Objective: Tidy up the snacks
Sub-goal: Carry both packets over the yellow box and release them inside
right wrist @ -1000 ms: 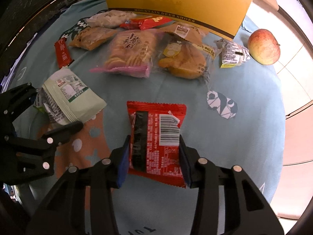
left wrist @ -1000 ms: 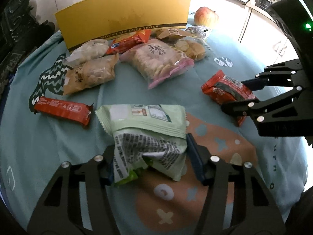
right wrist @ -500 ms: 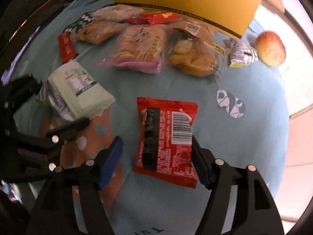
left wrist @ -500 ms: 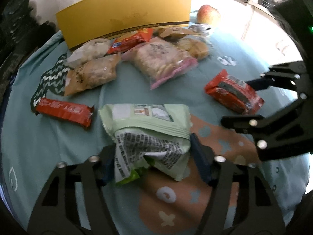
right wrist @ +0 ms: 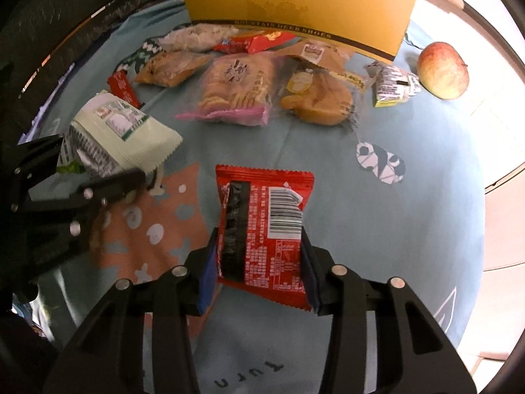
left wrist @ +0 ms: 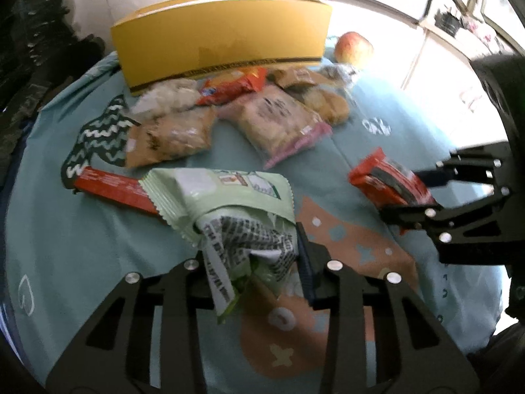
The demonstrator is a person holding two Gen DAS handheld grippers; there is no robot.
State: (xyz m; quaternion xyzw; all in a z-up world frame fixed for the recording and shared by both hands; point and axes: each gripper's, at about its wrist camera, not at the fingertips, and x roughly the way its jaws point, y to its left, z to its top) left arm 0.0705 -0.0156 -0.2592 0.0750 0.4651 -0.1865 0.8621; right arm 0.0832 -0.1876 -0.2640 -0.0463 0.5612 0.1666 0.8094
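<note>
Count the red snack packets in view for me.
3: a red packet in the right gripper, a red bar at the cloth's left, an orange-red packet by the yellow box. Others may be hidden.

Pale green packet (left wrist: 226, 193), red packet (right wrist: 265, 226), yellow box (right wrist: 295, 6), teal cloth (right wrist: 410, 229)

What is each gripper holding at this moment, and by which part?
The left gripper clamps the pale green snack packet at its crumpled near end; the right gripper grips the red snack packet by its side edges.
</note>
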